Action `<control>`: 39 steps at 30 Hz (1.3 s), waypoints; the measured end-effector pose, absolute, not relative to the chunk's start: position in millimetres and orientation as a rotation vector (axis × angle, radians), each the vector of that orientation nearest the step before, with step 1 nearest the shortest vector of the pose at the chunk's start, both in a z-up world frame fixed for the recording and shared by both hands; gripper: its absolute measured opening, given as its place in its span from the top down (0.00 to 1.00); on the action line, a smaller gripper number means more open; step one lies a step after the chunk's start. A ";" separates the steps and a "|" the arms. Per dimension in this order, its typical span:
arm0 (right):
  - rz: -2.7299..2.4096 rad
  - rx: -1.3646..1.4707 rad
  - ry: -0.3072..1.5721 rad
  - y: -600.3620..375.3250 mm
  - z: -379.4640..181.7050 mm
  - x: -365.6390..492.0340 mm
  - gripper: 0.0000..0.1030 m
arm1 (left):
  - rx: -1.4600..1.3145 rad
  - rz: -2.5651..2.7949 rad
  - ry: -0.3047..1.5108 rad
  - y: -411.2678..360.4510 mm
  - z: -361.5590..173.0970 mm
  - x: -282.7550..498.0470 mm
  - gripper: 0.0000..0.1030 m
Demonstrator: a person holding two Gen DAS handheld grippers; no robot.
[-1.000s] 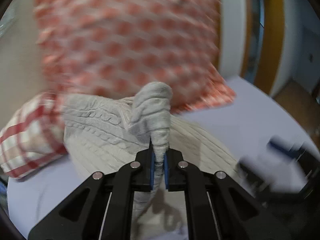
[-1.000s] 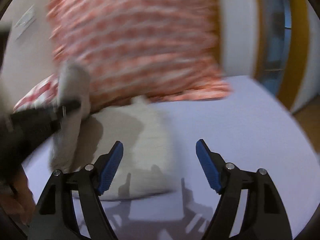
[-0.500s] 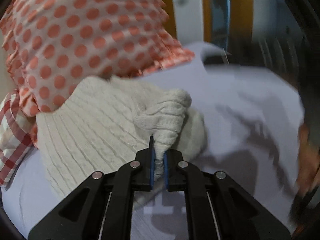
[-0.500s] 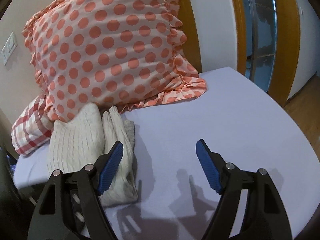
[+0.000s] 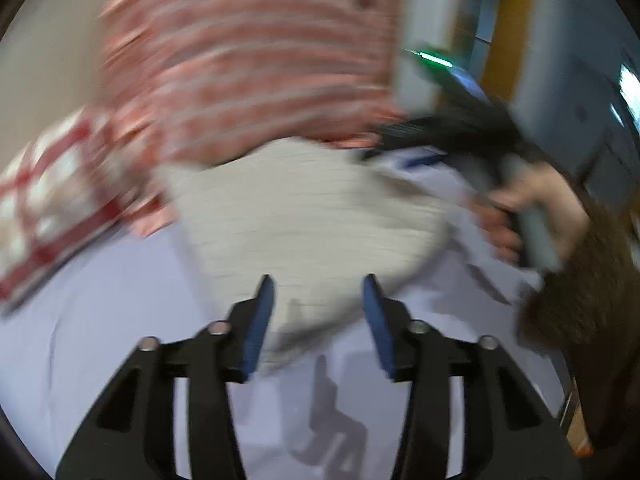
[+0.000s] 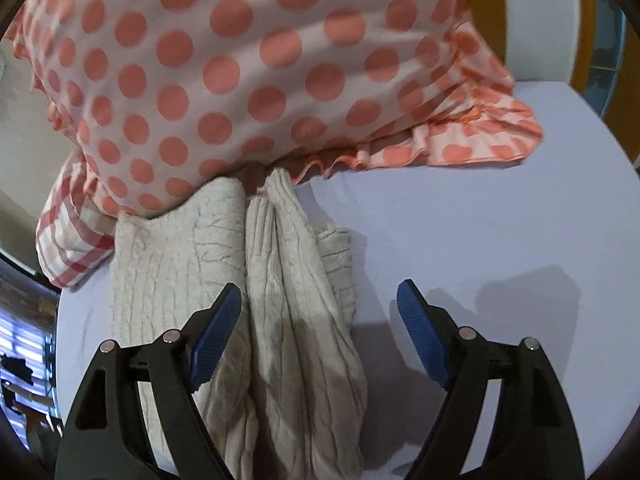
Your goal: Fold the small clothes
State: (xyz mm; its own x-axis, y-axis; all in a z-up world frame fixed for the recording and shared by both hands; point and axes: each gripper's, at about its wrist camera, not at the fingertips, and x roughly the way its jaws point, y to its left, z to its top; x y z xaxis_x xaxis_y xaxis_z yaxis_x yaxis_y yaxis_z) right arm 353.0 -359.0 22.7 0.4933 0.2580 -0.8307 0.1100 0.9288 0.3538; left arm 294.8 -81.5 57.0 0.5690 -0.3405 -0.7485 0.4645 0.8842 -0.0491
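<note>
**Inspector:** Status of the cream cable-knit sweater?

**Assistant:** It lies in the lower centre of the right wrist view, on the pale lilac bed sheet. Its sides are turned in, and two narrow rolls, probably the sleeves, run side by side down its middle. I judge the lengthwise folds done; a crosswise fold looks outstanding.

**Inspector:** Grippers?

**Assistant:** The left gripper has just been opening; its jaws stand apart, the blurred knit showing between them with no pad pressing on it. The right gripper is spread wide above the sweater, holding nothing.

**Inspector:** Surroundings?

**Assistant:** A white pillow with coral polka dots and a frilled edge fills the upper frame, its lower edge overlapping the sweater's top. A red-and-white checked cushion sits at left. An orange-framed doorway is at upper right
</note>
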 end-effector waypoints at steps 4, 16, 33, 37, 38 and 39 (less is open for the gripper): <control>0.155 0.471 1.126 -361.0 8.0 360.9 0.20 | -0.051 -0.422 0.991 -27.2 39.1 355.5 0.45; 0.379 0.628 1.209 -355.2 -13.4 372.4 0.05 | -0.163 -0.460 1.111 -27.6 17.2 407.0 0.29; 0.423 0.474 1.170 -329.3 -7.6 364.1 0.26 | -0.424 -0.533 1.259 -30.8 -15.2 424.1 0.43; 0.445 0.558 1.134 -337.8 -9.7 354.2 0.55 | -0.434 -0.519 1.229 -31.3 -10.7 423.0 0.62; 0.445 0.570 1.123 -338.0 -8.0 351.9 0.59 | -0.422 -0.514 1.214 -31.5 -7.1 420.5 0.64; 0.449 0.588 1.109 -338.6 -5.5 348.3 0.61 | -0.395 -0.511 1.196 -32.7 -2.3 416.4 0.67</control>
